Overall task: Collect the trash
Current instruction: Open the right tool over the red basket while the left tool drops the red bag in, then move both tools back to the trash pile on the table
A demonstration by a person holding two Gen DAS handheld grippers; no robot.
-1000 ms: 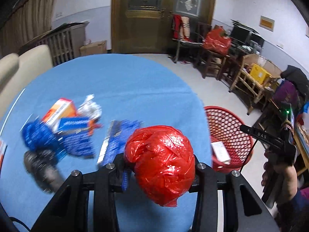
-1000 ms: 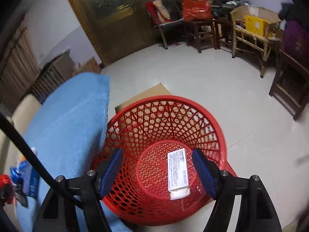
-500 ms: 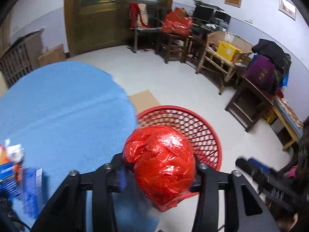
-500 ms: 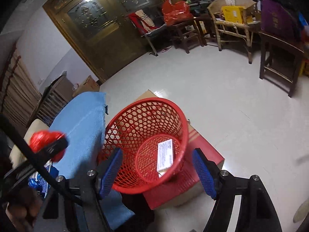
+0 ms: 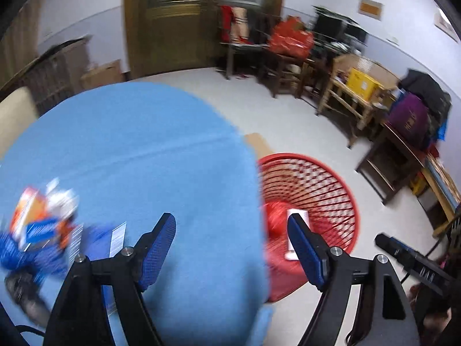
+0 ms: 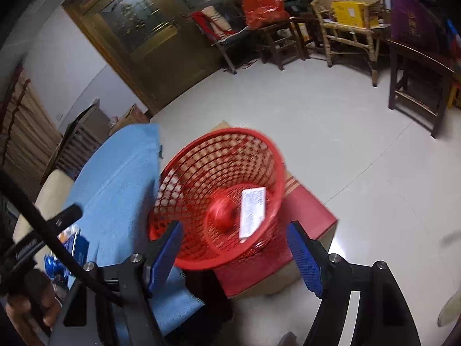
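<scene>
Red bag dropped in the basket, both tongs empty.
The left tongs (image 5: pixel 230 245), tilted down over the blue surface (image 5: pixel 129 150), are opening with nothing between them; 1 second ago they clamped the red bag ball (image 6: pixel 222 212), now in the red basket (image 6: pixel 268 155) beside a white packet (image 6: pixel 253 210). Right tongs (image 6: pixel 234 249) stand apart. Remaining wrappers (image 5: pixel 40 230) are blurred.

Left wrist camera looks steeply down over the blue table (image 5: pixel 144 155), right wrist camera down at the floor beside it; both views share the red basket (image 5: pixel 322 170) (image 6: pixel 219 144).
</scene>
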